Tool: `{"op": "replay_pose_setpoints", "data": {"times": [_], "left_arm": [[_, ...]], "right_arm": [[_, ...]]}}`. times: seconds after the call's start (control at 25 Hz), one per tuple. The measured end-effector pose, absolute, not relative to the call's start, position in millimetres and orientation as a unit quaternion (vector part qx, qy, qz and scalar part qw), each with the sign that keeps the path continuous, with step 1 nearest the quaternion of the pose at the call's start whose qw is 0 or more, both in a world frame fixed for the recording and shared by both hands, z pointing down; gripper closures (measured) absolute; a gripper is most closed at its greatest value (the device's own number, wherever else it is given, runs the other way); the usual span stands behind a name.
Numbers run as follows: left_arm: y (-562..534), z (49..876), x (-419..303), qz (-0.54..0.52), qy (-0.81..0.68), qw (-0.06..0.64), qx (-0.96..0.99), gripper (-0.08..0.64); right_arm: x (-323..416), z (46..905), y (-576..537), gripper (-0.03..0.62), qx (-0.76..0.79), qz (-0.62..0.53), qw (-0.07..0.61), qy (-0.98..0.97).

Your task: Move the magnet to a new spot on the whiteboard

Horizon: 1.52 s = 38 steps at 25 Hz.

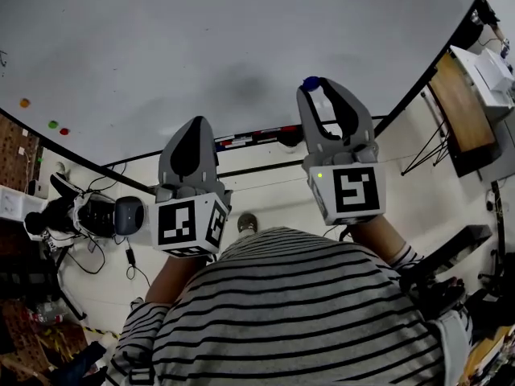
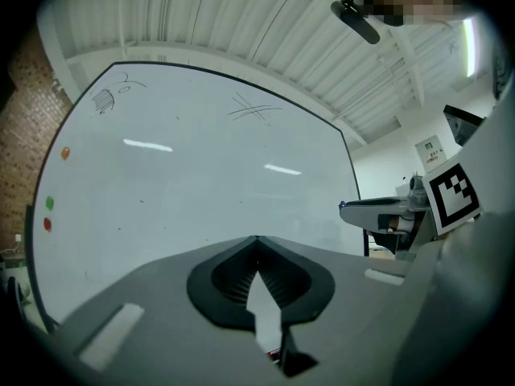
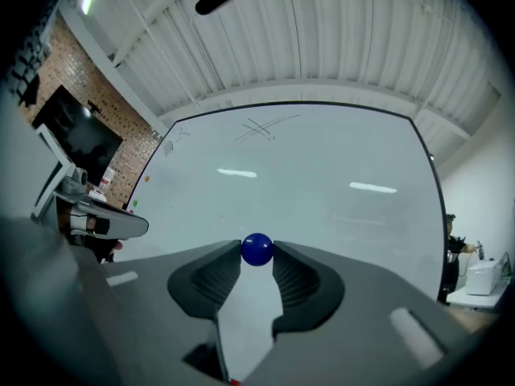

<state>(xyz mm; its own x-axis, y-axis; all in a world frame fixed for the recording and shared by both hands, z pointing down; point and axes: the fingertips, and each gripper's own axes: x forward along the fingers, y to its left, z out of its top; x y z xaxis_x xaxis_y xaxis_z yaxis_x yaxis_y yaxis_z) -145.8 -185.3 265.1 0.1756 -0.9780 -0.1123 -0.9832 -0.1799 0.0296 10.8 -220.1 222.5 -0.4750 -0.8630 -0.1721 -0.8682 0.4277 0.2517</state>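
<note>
A small round blue magnet sits pinched between the tips of my right gripper, whose pads press on both its sides. The gripper points at the lower part of the whiteboard. Whether the magnet touches the board I cannot tell. My left gripper hangs lower and to the left, in front of the board's bottom edge, its jaws shut with nothing between them.
Orange, green and red magnets stick near the board's left edge. A marker tray runs along the board's bottom edge. A wooden table stands to the right, with equipment and cables on the floor at the left.
</note>
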Motion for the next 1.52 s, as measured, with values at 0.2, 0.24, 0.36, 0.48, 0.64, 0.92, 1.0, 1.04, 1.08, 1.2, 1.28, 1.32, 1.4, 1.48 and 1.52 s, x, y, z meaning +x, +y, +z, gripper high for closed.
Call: {"op": "replay_pose_setpoints", "data": {"times": [0.2,0.24,0.36,0.48,0.64,0.92,1.0,1.04,1.08,1.2,1.28,1.32,1.4,1.48,1.52], "left_arm": [[-158.6,265.7,-125.2,0.053,0.652,0.020,-0.756,0.545],[-155.1,266.7,-123.4,0.054,0.655,0.019,-0.754,0.545],[-146.7,269.9,-122.1,0.055,0.664,0.014,-0.745,0.545],[-139.9,272.2,-120.1,0.040,0.668,0.024,-0.743,0.546],[-136.8,272.3,-118.9,0.046,0.667,0.026,-0.743,0.545],[-137.9,273.1,-125.4,0.053,0.672,0.026,-0.738,0.545],[-139.2,274.3,-126.3,0.055,0.673,0.024,-0.737,0.545],[-140.1,274.9,-127.0,0.055,0.673,0.023,-0.737,0.545],[-141.1,275.7,-127.9,0.054,0.673,0.022,-0.737,0.545],[-144.5,277.7,-130.5,0.053,0.674,0.015,-0.737,0.545],[-147.5,278.9,-133.5,0.054,0.675,0.011,-0.736,0.545],[-149.8,279.7,-135.5,0.055,0.675,0.010,-0.736,0.545],[-156.0,278.5,-140.7,0.056,0.675,0.005,-0.735,0.545],[-165.2,275.3,-147.9,0.057,0.674,0.004,-0.736,0.545],[-171.2,273.9,-152.5,0.058,0.673,0.005,-0.737,0.545]], "right_arm": [[31.7,230.5,-201.0,0.468,-0.506,0.130,0.009,0.852],[34.2,230.2,-198.7,0.468,-0.505,0.129,0.011,0.853],[38.0,231.2,-191.7,0.468,-0.501,0.127,0.017,0.856],[39.2,234.1,-187.1,0.468,-0.498,0.122,0.017,0.858],[38.9,237.4,-187.5,0.468,-0.494,0.115,0.018,0.862],[32.5,237.4,-187.7,0.468,-0.489,0.119,0.020,0.864],[31.7,237.9,-189.1,0.468,-0.489,0.120,0.020,0.864],[31.1,238.4,-190.2,0.468,-0.488,0.120,0.019,0.864],[30.2,239.1,-191.4,0.468,-0.488,0.119,0.018,0.865],[26.7,241.1,-195.3,0.468,-0.486,0.118,0.014,0.866],[23.9,241.5,-198.5,0.468,-0.485,0.120,0.011,0.866],[21.9,240.7,-200.8,0.468,-0.485,0.122,0.010,0.866],[16.4,236.4,-207.5,0.468,-0.486,0.130,0.010,0.864],[9.0,229.4,-217.9,0.468,-0.489,0.141,0.011,0.861],[4.7,225.2,-224.8,0.468,-0.492,0.146,0.012,0.858]]}}
